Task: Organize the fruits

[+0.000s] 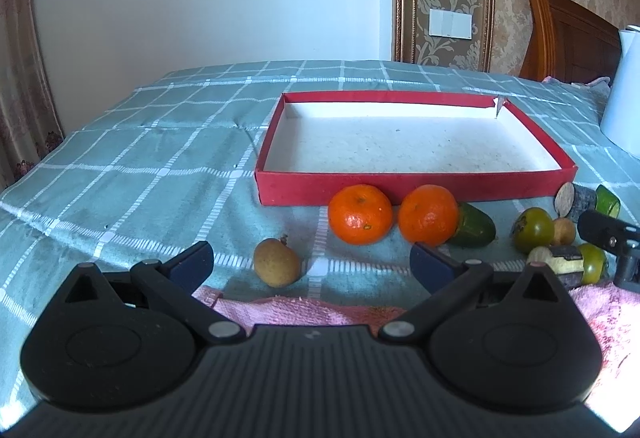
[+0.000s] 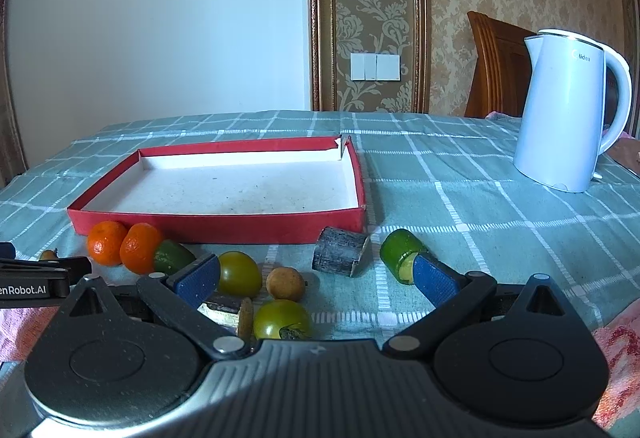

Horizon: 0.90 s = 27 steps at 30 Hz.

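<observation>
A: The red box (image 1: 412, 190) sits empty; the two oranges (image 1: 360, 214) rest against its near wall.

B: Nothing's sorted yet. Both the left gripper (image 1: 312, 262) and right gripper (image 2: 318, 276) gape wide, holding nothing. I'd close on an orange first.

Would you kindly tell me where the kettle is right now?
In the right wrist view the kettle stands upright at the far right of the table, apart from the red box, in front of a wooden chair.
</observation>
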Available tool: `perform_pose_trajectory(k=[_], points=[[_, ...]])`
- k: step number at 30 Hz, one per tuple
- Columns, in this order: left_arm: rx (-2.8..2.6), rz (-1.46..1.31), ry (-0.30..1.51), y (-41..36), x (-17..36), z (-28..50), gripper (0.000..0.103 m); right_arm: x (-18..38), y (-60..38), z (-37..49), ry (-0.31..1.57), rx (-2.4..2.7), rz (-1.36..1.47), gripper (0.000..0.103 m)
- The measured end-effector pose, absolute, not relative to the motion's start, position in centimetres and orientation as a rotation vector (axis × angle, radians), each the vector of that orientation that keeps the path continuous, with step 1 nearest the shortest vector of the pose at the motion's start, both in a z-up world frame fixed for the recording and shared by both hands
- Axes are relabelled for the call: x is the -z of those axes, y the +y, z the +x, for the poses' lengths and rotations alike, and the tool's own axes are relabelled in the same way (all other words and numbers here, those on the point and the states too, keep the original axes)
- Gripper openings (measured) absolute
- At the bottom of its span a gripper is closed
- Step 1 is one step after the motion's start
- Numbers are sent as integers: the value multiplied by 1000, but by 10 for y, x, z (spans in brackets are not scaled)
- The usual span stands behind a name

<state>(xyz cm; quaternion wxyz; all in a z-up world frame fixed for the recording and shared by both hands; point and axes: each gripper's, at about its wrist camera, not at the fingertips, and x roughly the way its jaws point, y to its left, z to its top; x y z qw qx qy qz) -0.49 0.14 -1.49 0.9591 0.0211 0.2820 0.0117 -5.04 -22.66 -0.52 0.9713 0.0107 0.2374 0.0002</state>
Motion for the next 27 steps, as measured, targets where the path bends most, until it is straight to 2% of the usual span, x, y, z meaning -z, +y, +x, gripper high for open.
perform_pose_trajectory(k=[27], points=[[-3, -49, 561, 41, 19, -6, 103, 16, -243, -41, 522, 23, 67, 103]])
